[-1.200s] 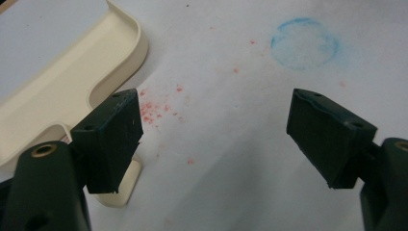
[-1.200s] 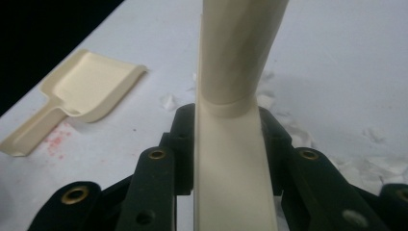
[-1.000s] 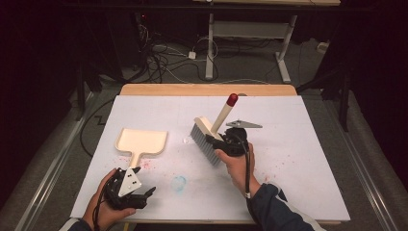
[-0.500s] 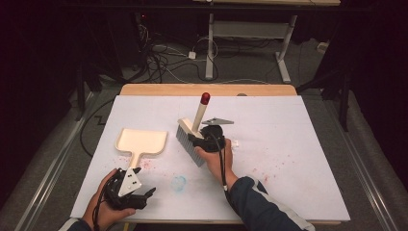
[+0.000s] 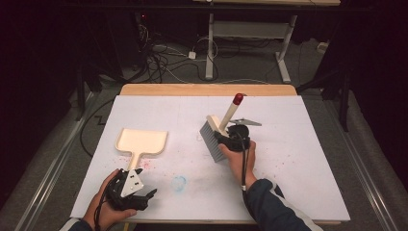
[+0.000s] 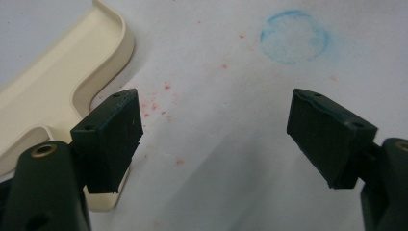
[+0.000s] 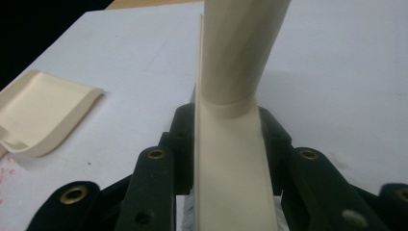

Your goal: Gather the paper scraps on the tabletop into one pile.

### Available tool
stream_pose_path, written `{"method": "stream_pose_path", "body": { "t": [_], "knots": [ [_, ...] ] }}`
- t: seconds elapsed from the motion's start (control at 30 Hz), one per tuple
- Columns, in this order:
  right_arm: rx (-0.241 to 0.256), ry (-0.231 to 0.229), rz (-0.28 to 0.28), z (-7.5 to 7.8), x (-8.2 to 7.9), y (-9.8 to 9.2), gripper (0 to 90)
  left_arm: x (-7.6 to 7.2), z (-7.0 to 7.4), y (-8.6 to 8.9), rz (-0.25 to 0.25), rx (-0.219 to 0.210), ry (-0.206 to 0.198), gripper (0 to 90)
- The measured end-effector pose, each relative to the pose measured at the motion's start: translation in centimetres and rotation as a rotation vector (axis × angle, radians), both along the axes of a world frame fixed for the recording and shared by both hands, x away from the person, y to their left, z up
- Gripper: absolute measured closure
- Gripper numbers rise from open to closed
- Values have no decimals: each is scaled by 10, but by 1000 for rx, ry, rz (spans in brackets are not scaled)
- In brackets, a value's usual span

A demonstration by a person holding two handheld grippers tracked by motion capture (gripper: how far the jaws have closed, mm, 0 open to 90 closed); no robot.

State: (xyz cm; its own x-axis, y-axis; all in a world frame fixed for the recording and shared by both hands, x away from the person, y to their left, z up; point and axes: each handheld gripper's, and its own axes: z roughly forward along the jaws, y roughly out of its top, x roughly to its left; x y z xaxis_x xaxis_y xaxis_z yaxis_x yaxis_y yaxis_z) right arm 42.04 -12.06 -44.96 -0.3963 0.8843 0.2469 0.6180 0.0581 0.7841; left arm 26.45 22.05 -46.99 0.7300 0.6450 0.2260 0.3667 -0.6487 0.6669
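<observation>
- Meanwhile, in the high view the brush (image 5: 215, 139), clamped in the right gripper (image 5: 234, 138), has swung back toward the middle of the worktop (image 5: 308, 159) after reaching leftward half a second ago; its bristles sit down on the white sheet and its red-tipped handle leans up and away.
- That reads to me as one sweeping stroke finished, with pink specks (image 5: 146, 166) lying between brush and dustpan (image 5: 142, 142), so more strokes look needed.
- The left gripper (image 5: 136, 196) has stayed at the near edge, just by the dustpan's handle.
- In the left gripper view the jaws stand wide apart with nothing between them; the dustpan's handle (image 6: 57, 110) lies just beside the left jaw, and a blue ring mark (image 6: 294, 37) is ahead.
- In the right gripper view the jaws press on the brush's cream neck (image 7: 231, 159); the dustpan's tray (image 7: 43, 113) sits well off and looks bare, with no crumbs that I can make out.
</observation>
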Motion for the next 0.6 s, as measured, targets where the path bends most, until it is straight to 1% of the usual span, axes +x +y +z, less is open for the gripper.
{"method": "stream_pose_path", "body": {
  "t": [0.03, 0.07, 0.1, 0.17, 0.2, 0.23, 0.33, 0.37, 0.4, 0.43, 0.57, 0.6],
  "knots": [
    [0, 1, -12, 2, -4, -11, 671, 0, 0, 0, -1, 4, 1, 193],
    [0, 1, -12, 2, -4, -11, 671, 0, 0, -1, 0, 4, 1, 193],
    [1, 0, -17, 2, -6, -16, 671, 0, 0, -1, -2, 8, 2, 193],
    [23, 3, -15, 4, -13, -26, 673, 1, -1, -2, -2, 7, 5, 193],
    [45, 3, -3, 5, -15, -28, 673, 1, -1, -2, -1, 9, 6, 192],
    [57, -6, 12, 7, -17, -28, 673, 1, -1, -2, -2, 10, 6, 193],
    [52, -35, 76, 17, -24, -25, 673, 1, 0, -3, -7, 21, 4, 193],
    [52, -35, 76, 17, -24, -25, 673, 1, 0, -2, -7, 21, 4, 193],
    [49, -62, 104, 25, -28, -24, 673, 1, 0, -3, -4, 13, 2, 193],
    [48, -76, 119, 29, -30, -24, 673, 1, 0, -2, -5, 14, 1, 192],
    [47, -103, 151, 43, -34, -28, 673, 0, -1, -1, -6, 15, 5, 193],
    [47, -103, 151, 43, -34, -28, 673, 0, -1, -1, -6, 14, 5, 193]
  ]
}}
